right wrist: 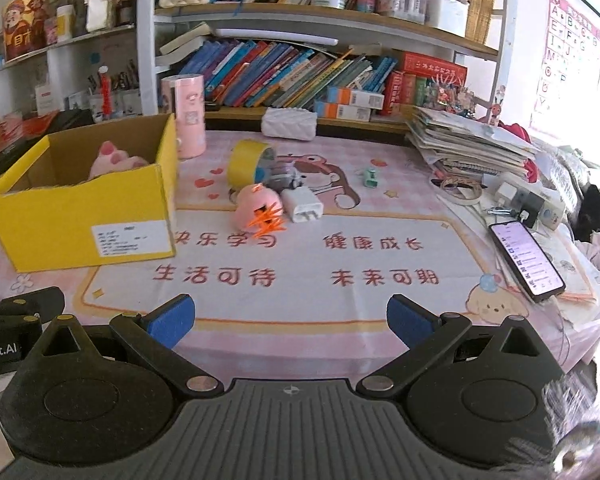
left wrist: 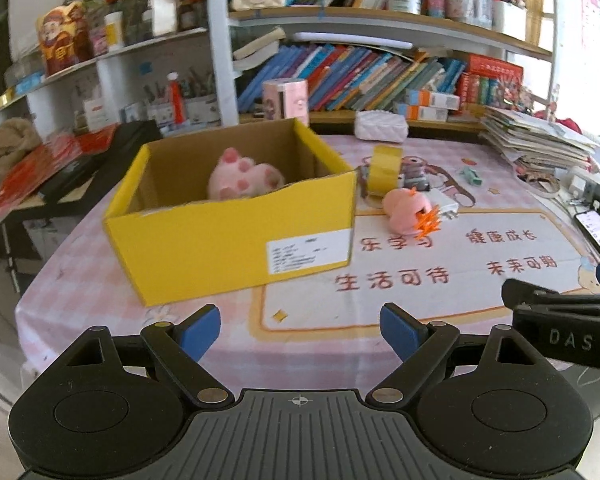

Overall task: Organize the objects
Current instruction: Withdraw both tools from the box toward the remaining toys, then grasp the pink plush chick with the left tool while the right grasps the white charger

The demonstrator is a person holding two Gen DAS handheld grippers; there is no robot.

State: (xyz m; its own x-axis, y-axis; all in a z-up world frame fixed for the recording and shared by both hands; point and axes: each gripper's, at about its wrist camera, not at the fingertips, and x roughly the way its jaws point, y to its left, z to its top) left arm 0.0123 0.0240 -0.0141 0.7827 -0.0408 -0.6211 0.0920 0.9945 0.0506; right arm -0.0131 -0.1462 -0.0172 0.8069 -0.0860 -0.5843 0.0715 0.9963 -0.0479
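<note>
A yellow cardboard box (left wrist: 228, 236) (right wrist: 80, 216) stands open on the pink tablecloth with a pink plush paw toy (left wrist: 244, 178) (right wrist: 114, 160) inside. To its right lie a pink round toy with orange spikes (left wrist: 410, 210) (right wrist: 258, 208), a yellow tape roll (left wrist: 385, 168) (right wrist: 246, 162), a white charger (right wrist: 302, 204) and a small green item (right wrist: 369, 178). My left gripper (left wrist: 300, 330) is open and empty, near the table's front edge before the box. My right gripper (right wrist: 291, 322) is open and empty, to the right of the left one.
A phone (right wrist: 526, 260) lies at the table's right edge beside a power strip (right wrist: 528, 200). A paper stack (right wrist: 468, 140), a white pouch (right wrist: 288, 122) and a pink cylinder (right wrist: 184, 116) stand at the back. Bookshelves rise behind the table.
</note>
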